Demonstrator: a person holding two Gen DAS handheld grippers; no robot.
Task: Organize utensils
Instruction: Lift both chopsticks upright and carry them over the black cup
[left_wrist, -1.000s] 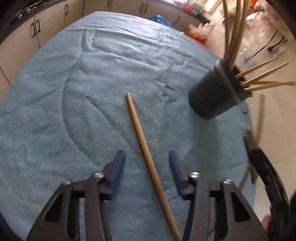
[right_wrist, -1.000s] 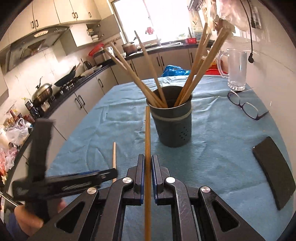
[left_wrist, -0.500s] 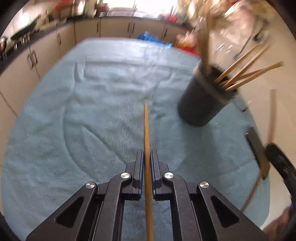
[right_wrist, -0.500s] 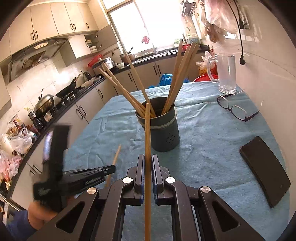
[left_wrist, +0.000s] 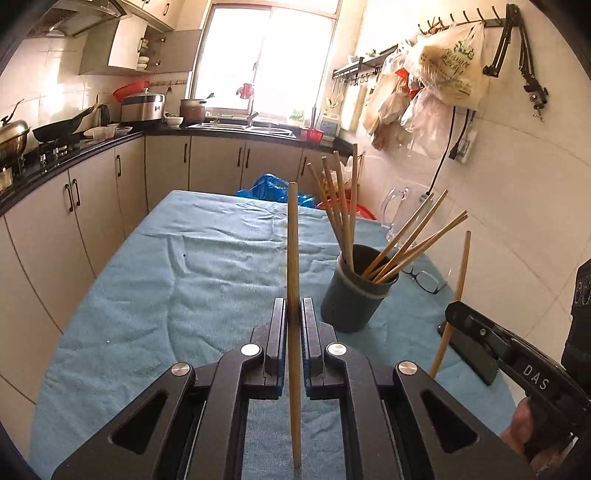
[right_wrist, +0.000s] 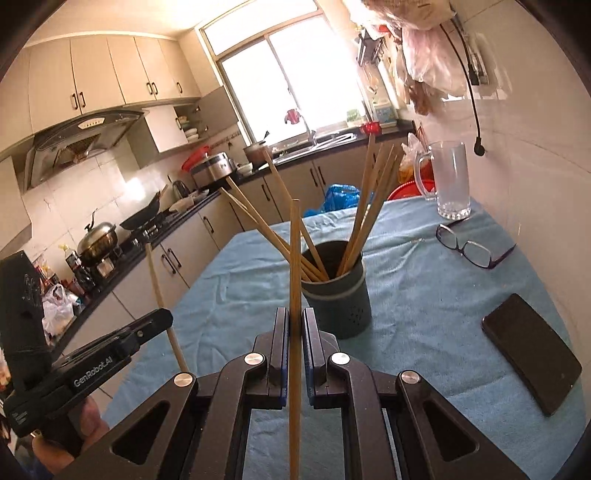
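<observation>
My left gripper (left_wrist: 293, 314) is shut on a wooden chopstick (left_wrist: 292, 240) and holds it upright above the blue cloth. My right gripper (right_wrist: 294, 325) is shut on another wooden chopstick (right_wrist: 294, 251), also upright. A dark grey utensil holder (left_wrist: 354, 299) with several chopsticks stands on the cloth, ahead and to the right of the left gripper; in the right wrist view the holder (right_wrist: 338, 306) is just ahead of the right gripper. The right gripper with its chopstick (left_wrist: 456, 291) shows at the right of the left wrist view; the left gripper (right_wrist: 147, 325) shows at the left of the right wrist view.
A blue towel (left_wrist: 184, 277) covers the table. Glasses (right_wrist: 469, 247), a glass mug (right_wrist: 448, 181) and a black phone (right_wrist: 532, 354) lie to the right, near the tiled wall. Kitchen cabinets (left_wrist: 66, 206) run along the left.
My left gripper closed on the chopstick that lay on the cloth and lifted it upright. My right gripper kept its chopstick and drew back slightly from the holder.
</observation>
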